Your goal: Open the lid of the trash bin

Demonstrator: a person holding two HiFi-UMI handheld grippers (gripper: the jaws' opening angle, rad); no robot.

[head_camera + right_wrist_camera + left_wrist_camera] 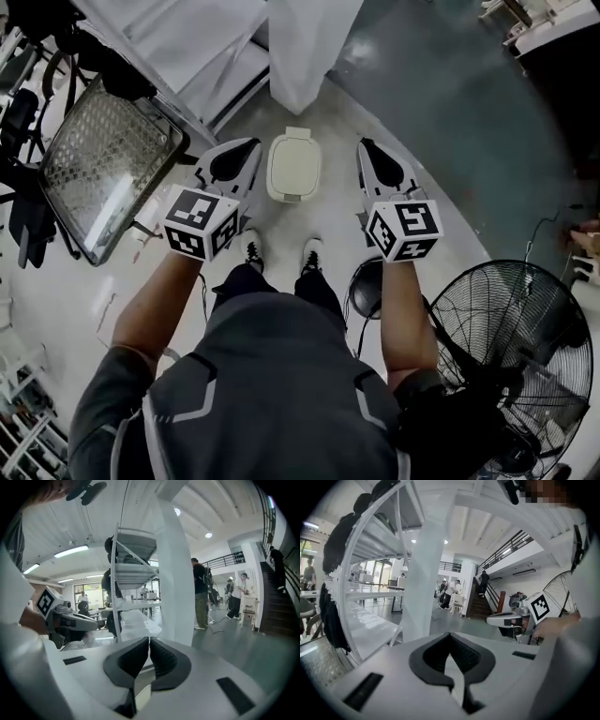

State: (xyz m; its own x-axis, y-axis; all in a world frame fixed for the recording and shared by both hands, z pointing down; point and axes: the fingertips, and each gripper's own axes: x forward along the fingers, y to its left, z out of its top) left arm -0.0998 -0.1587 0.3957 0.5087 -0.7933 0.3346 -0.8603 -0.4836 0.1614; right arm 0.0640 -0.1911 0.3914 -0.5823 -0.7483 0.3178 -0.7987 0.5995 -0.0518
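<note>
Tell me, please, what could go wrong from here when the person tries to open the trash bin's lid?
1. The left gripper and the right gripper both have shut, empty jaws. Unless they open, they may only push the closed lid rather than catch its edge.
2. The trash bin stands free on the smooth floor, so levering may slide or tip it.
3. Bending down, the person could bump the fan close on the right.

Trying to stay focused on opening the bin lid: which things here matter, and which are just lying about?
For the job: trash bin, closed; left gripper and right gripper, both shut, empty.
Just lying about: floor fan; mesh panel; white pillar.
</note>
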